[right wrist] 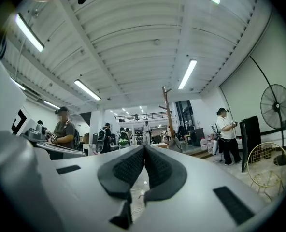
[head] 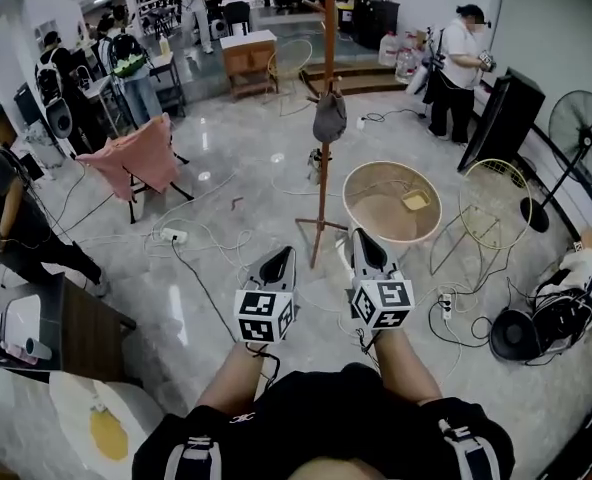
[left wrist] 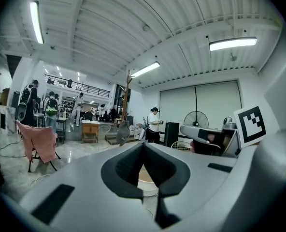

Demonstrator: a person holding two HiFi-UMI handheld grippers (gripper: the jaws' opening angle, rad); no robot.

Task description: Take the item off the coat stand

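Black sleeves and forearms fill the bottom of the head view, each hand holding a gripper out over the polished floor. Left gripper (head: pixel 280 258) has its jaws clenched, pads meeting at the tips with nothing pinched between them, as its own view confirms (left wrist: pixel 143 145). Right gripper (head: pixel 360 236) is likewise clenched on nothing, pads pressed together in its view (right wrist: pixel 144 149). Both point toward the wooden coat stand (head: pixel 323 193), which rises from the floor just beyond the two grippers, roughly between them. A grey item (head: pixel 329 118) hangs against the stand's pole, below the upper pegs, well apart from both grippers; the left gripper view shows it low on the pole (left wrist: pixel 122 132), and the right gripper view shows it small and far off (right wrist: pixel 174 143). Just right of the stand's foot sits a round basket (head: pixel 381 220) with a tan inside. Farther left, a pink cloth (head: pixel 136 156) is draped over a chair, and white cables (head: pixel 191 238) trail across the floor near it. A black fan (head: pixel 583 123) stands at the floor's right edge.
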